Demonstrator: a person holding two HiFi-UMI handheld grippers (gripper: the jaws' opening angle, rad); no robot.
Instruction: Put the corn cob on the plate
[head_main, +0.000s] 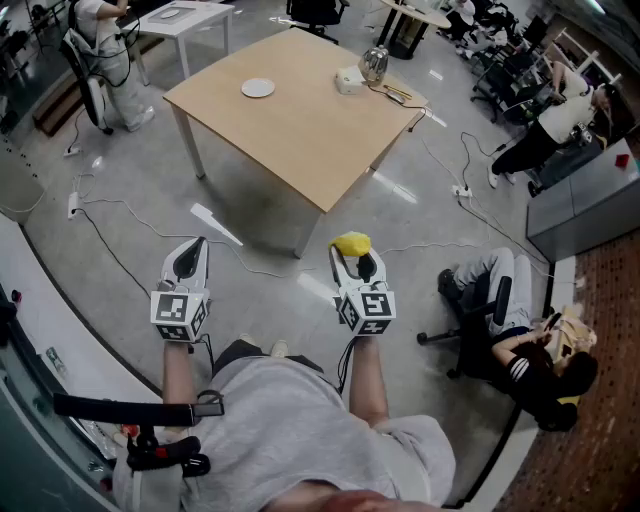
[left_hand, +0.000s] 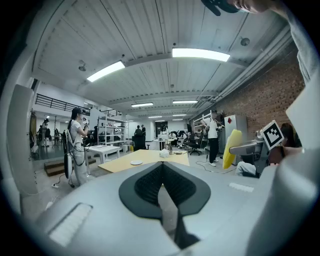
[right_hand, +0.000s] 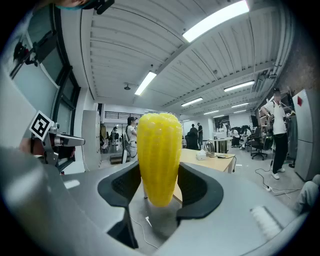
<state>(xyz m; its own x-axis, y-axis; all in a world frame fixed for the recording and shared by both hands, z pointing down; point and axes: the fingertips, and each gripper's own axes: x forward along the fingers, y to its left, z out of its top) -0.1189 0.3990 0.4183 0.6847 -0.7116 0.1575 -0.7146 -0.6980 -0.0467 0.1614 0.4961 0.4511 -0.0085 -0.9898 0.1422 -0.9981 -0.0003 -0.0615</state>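
Observation:
My right gripper (head_main: 352, 250) is shut on a yellow corn cob (right_hand: 159, 156), which stands upright between the two dark pads; the corn cob (head_main: 351, 243) shows at the gripper's tip in the head view. My left gripper (head_main: 194, 256) is shut with nothing in it, and its pads (left_hand: 150, 183) meet. Both grippers hang over the floor, well short of the wooden table (head_main: 300, 120). A small white plate (head_main: 258, 88) lies on the far left part of that table. The plate (left_hand: 136, 162) also shows in the left gripper view.
A white box (head_main: 348, 80), a shiny kettle (head_main: 374, 64) and some cables sit at the table's far right corner. Cables (head_main: 130, 215) run over the grey floor. A person sits on a chair (head_main: 510, 330) at the right. Another person stands by a white table (head_main: 190, 18) at the back left.

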